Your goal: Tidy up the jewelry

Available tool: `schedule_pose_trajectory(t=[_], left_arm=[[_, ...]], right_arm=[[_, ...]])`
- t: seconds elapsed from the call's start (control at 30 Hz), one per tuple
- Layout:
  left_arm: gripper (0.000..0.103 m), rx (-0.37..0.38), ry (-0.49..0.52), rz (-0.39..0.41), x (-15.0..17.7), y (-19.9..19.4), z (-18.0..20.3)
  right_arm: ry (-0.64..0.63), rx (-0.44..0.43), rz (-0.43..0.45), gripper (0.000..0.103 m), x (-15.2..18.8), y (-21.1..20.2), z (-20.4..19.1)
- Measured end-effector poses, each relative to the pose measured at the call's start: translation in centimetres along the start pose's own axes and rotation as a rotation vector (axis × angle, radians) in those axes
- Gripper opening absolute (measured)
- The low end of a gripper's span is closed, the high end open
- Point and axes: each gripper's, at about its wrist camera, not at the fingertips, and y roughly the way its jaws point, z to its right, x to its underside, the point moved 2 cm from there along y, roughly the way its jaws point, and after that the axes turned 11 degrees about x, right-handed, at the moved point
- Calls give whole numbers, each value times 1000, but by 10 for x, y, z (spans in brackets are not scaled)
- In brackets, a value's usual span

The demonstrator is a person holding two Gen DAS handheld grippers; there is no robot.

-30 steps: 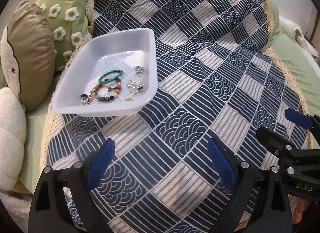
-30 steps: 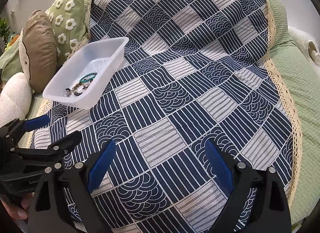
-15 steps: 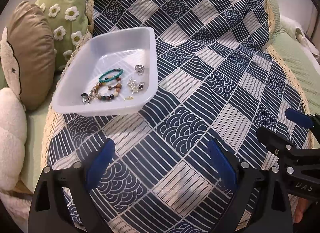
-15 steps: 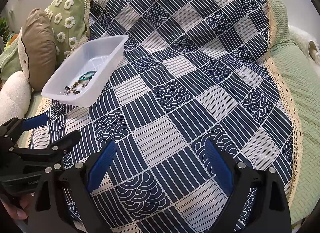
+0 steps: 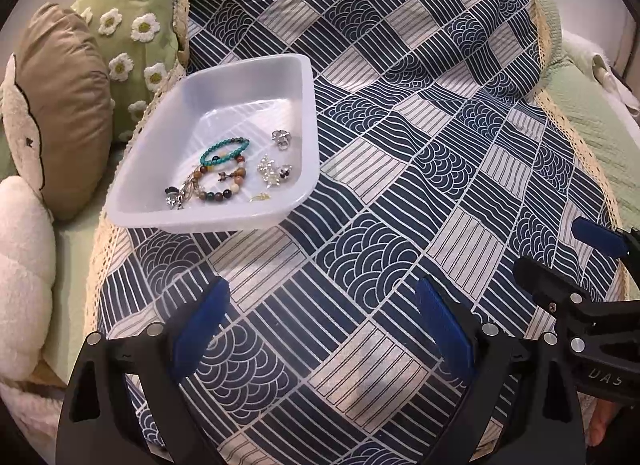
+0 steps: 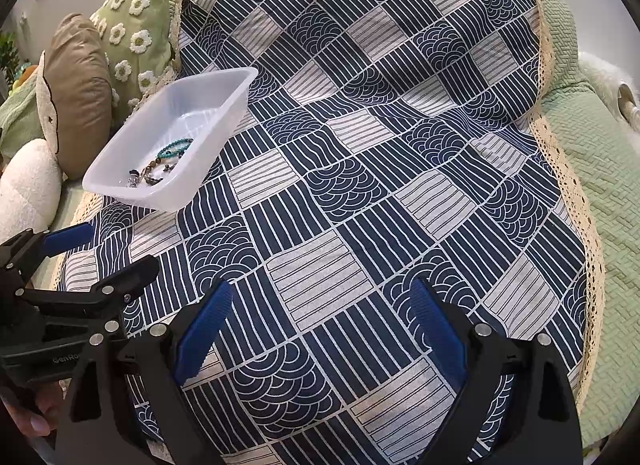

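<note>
A white plastic tray (image 5: pixel 312 113) (image 6: pixel 224 105) rests on the navy patterned cloth (image 5: pixel 400 185) (image 6: pixel 360 185) at the upper left. In it lie a turquoise bead bracelet (image 5: pixel 224 150) (image 6: pixel 174 148), a brown bead bracelet (image 5: pixel 219 184), a silver ring (image 5: pixel 281 137), silver charms (image 5: pixel 274 172) and a small gold piece (image 5: pixel 259 197). My left gripper (image 5: pixel 322 309) (image 6: pixel 102 249) hovers open over the cloth below the tray, holding nothing. My right gripper (image 6: pixel 320 305) (image 5: pixel 560 249) stands open to its right, also with nothing in it.
A brown cushion (image 5: pixel 60 105), a green daisy pillow (image 5: pixel 132 25) and a white fluffy cushion (image 5: pixel 20 285) lie left of the tray. A green quilt (image 6: pixel 600 205) borders the cloth's lace edge on the right. A hand (image 6: pixel 36 417) holds the left gripper.
Both grippers have drifted slightly, so the tray sits a little lower and nearer in both views. Their fingers stay open and the jewelry has not moved.
</note>
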Motion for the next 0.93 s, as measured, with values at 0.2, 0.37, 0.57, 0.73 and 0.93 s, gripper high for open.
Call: schedule_pose_trajectory(t=[0.2, 0.37, 0.57, 0.73, 0.93], left_arm=[[90, 0, -1, 4, 0, 0, -1], [90, -4, -1, 10, 0, -3, -1], [90, -28, 16, 25, 0, -5, 0], [90, -28, 14, 35, -1, -6, -1], [90, -12, 6, 39, -3, -8, -2]], right_arm=[[-4, 0, 0, 89, 0, 0, 1], [-4, 0, -2, 89, 0, 1, 1], [-15, 7, -6, 89, 1, 2, 1], [-18, 8, -5, 89, 1, 3, 0], [-20, 9, -5, 89, 1, 2, -1]])
